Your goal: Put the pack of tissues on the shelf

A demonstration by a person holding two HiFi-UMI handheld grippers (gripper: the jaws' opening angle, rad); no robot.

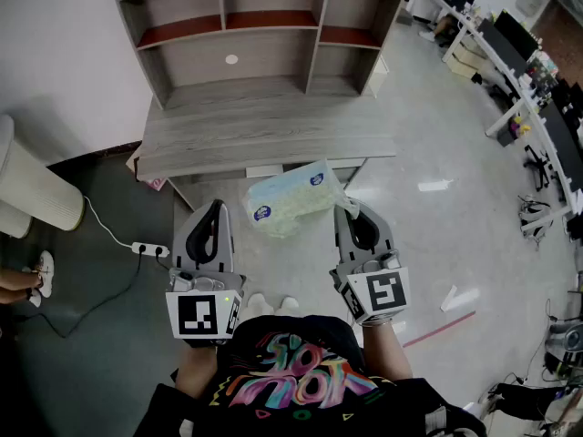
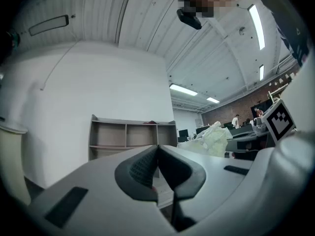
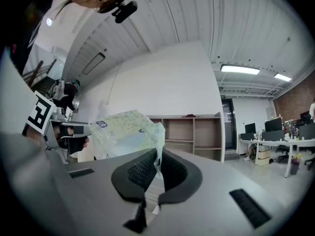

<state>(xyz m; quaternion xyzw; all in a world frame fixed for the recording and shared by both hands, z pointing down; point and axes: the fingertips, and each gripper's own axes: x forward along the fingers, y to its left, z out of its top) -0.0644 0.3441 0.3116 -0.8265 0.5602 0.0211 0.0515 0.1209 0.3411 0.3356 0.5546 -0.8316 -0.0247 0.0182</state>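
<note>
From the head view, a person holds two grippers out level in front of a wooden shelf (image 1: 264, 35) that stands on a grey desk (image 1: 264, 139). The pack of tissues (image 1: 290, 200), pale green with blue labels, hangs in the air just short of the desk's front edge, between the two grippers and touching the tip of the right gripper (image 1: 349, 209). The left gripper (image 1: 216, 206) is apart from it. In the left gripper view, that gripper (image 2: 157, 149) has its jaws pressed together with nothing between them; the pack (image 2: 214, 139) shows off to the right and the shelf (image 2: 133, 139) lies ahead. In the right gripper view, the gripper (image 3: 158, 156) is clamped on a thin edge of the pack's wrapper, and the pack (image 3: 125, 132) bulges up and to the left of the jaws, with the shelf (image 3: 194, 134) beyond.
</note>
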